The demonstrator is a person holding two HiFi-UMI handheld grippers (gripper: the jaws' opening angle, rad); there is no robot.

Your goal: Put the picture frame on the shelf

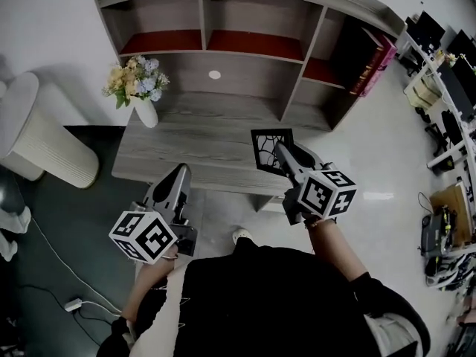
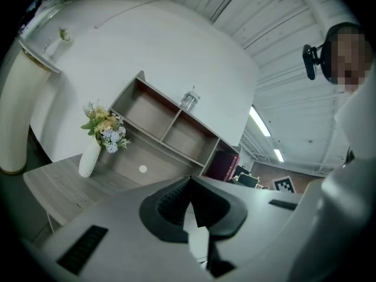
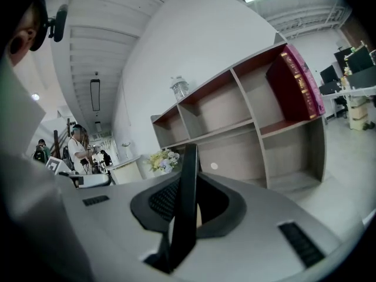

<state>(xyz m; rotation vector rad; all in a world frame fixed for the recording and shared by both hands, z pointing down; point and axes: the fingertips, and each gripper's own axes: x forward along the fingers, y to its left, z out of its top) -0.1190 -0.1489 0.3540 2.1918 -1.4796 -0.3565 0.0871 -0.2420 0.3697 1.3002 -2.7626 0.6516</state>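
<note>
Where desk (image 1: 186, 151) meets wall (image 1: 44, 21), the shelf (image 1: 253, 73) stands.

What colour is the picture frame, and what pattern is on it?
The picture frame is black with thin white web-like lines; the head view shows it best.

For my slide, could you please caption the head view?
Right hand-held gripper grips the frame at the desk's front edge, shelf beyond.

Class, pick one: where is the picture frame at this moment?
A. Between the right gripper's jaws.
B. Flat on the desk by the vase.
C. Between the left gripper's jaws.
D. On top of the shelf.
A: the right gripper view shows the frame edge-on, clamped in the jaws of the right gripper.
</note>
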